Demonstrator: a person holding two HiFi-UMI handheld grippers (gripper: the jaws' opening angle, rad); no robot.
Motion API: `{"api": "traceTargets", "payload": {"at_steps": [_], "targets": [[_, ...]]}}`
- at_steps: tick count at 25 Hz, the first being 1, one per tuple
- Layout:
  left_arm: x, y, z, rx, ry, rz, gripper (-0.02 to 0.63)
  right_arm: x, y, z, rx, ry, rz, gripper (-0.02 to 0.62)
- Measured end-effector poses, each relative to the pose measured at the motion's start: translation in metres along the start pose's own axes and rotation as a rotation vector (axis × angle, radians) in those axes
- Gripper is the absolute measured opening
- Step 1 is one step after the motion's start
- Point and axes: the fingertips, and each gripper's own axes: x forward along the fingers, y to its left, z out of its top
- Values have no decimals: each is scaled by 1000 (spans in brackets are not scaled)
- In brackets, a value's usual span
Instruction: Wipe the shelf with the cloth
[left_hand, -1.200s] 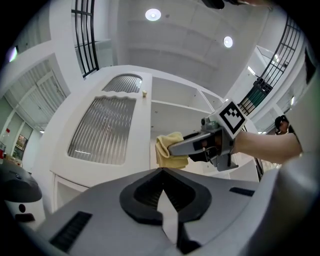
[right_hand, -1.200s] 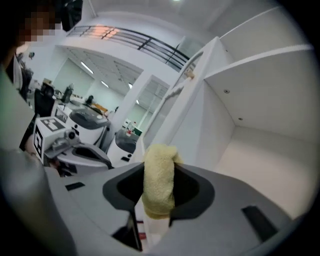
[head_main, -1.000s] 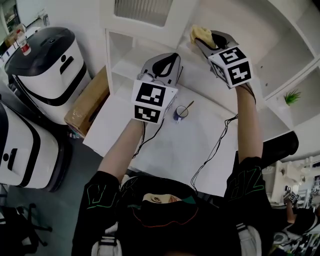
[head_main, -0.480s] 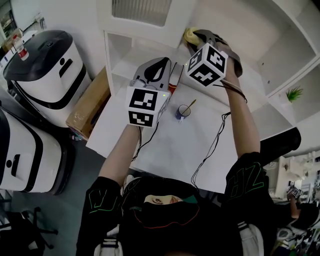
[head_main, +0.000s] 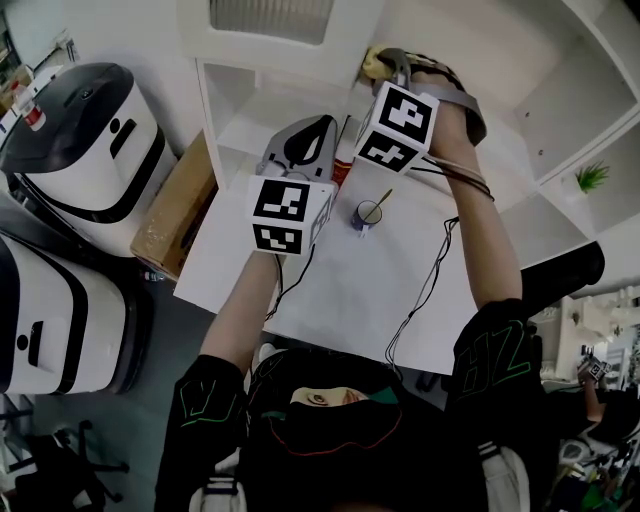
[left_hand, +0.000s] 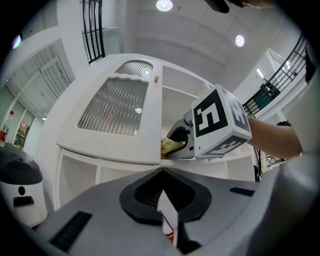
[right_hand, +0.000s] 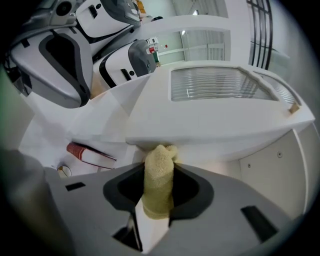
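the right gripper (right_hand: 159, 169) is raised to the white shelf unit (head_main: 300, 62), its jaws pinching a yellow terry cloth (right_hand: 159, 186). the cloth stands up between the jaws as a thick roll, and its top end touches the lower front edge of the unit's top board (right_hand: 215, 127). a ribbed, translucent panel (right_hand: 220, 84) is set into that board above it. in the head view the cloth shows as a small yellow lump at the board's edge, just ahead of the right gripper's marker cube (head_main: 398, 125).

the left gripper (left_hand: 162, 172) is held lower and to the left, near the right one but not touching it. its jaws are pressed together at the tips with nothing between them. it points towards the open compartments of the shelf unit, and its own view looks up at the right gripper's cube and the cloth under the board.

a red-covered book (right_hand: 92, 154) lies flat on the white surface below the cloth, close to the left gripper's tips in the head view. on the white tabletop (head_main: 330, 300) stands a small blue cup (head_main: 367, 214) with a thin stick leaning in it. black cables (head_main: 430, 290) trail from the grippers across the tabletop. to the left of the tabletop are a cardboard box (head_main: 172, 212) and two white-and-black machines (head_main: 85, 135). a small green plant (head_main: 592, 178) sits in a shelf compartment far to the right.
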Motion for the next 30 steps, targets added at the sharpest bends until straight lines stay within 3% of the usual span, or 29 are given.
{"api": "traceTargets", "payload": {"at_steps": [5,12,20,30], "targets": [[3,-2,-7,-14,10,-17,-5,-3,4,-5,12,10,26,126],[9,-15,-12,-25,19,-49,-5,-15,10,-13,-101,9,50,126],[14,-33,-18,-29,34,-82,-5,-26,16,-31,-93,35,79,127],[29,-68,-28,-47,51,-138,-5,-43,21,-86,-44,97,85,127]]}}
